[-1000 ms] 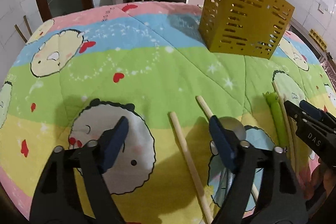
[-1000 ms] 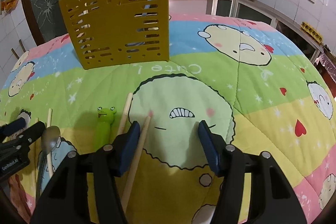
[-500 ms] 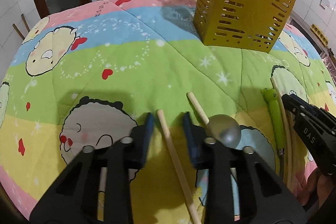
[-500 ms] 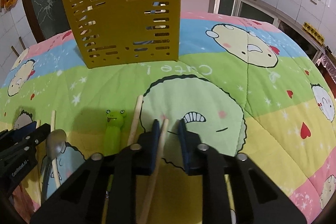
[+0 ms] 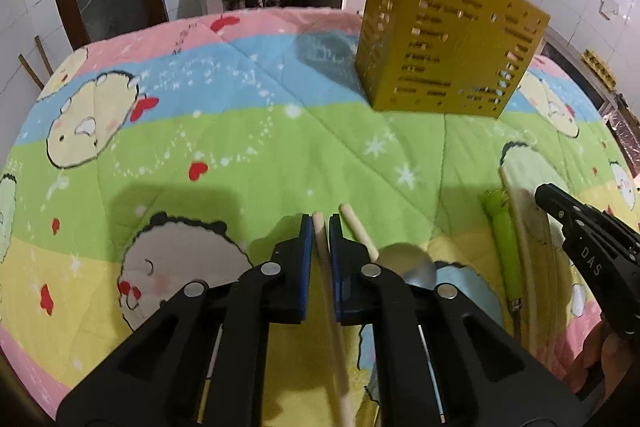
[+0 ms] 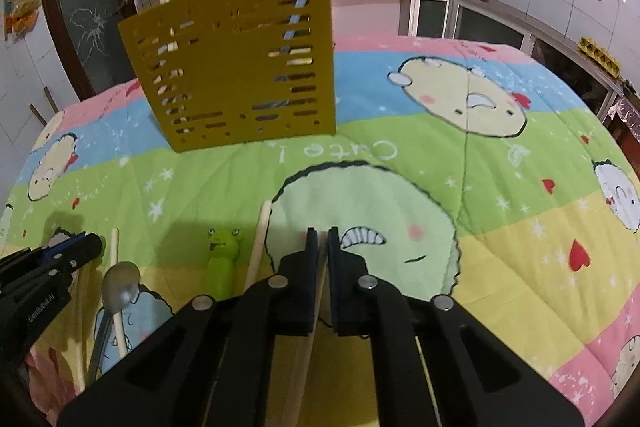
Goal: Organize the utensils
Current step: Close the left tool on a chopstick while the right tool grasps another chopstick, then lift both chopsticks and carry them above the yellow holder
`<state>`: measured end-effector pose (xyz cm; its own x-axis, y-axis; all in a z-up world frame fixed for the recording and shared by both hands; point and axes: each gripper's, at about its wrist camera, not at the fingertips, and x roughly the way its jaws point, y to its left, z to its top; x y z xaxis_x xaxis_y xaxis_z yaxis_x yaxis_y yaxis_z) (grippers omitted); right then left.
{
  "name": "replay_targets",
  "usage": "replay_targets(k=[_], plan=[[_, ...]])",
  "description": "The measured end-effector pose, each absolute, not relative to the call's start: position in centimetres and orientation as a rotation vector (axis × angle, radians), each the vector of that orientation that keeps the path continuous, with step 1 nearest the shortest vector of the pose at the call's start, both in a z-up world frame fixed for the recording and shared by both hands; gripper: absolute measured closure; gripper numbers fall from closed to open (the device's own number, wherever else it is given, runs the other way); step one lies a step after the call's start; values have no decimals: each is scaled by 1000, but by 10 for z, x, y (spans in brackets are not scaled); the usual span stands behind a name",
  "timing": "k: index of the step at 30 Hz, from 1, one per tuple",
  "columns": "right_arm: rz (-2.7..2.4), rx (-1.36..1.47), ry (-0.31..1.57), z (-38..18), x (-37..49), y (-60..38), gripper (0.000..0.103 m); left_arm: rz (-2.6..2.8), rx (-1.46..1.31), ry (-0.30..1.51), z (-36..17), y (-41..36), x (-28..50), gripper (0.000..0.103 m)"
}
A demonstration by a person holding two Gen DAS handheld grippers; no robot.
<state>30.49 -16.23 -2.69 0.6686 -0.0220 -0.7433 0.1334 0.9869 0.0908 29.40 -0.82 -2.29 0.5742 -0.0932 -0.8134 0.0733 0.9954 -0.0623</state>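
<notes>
I have a chopstick in each gripper. In the left wrist view my left gripper is pinched on a pale wooden chopstick, whose tip shows just past the blue pads at lower centre and whose shaft runs back toward the bottom edge, roughly in line with the fingers. In the right wrist view my right gripper is closed the same way on a second chopstick, held near its far end, the length trailing down and slightly left under the frame. What matters next is the yellow slotted utensil holder: from the left gripper it stands ahead and up to the right of the frame; from the right gripper it sits in the upper left, nearly straight ahead. The right looks the nearer of the two to me. Chopsticks already stand upright in it, so I judge each stick must be swung from lying along the quilt to vertical before it goes over the rim. Still on the quilt between my grippers are a metal spoon, another chopstick, a third lying across the spoon and a green frog-handled utensil, all lying lengthwise toward the holder.
</notes>
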Motion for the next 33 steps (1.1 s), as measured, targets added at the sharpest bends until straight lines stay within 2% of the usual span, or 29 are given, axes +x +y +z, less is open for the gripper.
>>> replay_targets(k=[14, 33], plan=[[-80, 182, 707, 19, 298, -186, 98, -137, -19, 754, 47, -18, 284, 99], [-86, 134, 383, 99, 266, -192, 98, -152, 3, 455, 117, -27, 255, 99]])
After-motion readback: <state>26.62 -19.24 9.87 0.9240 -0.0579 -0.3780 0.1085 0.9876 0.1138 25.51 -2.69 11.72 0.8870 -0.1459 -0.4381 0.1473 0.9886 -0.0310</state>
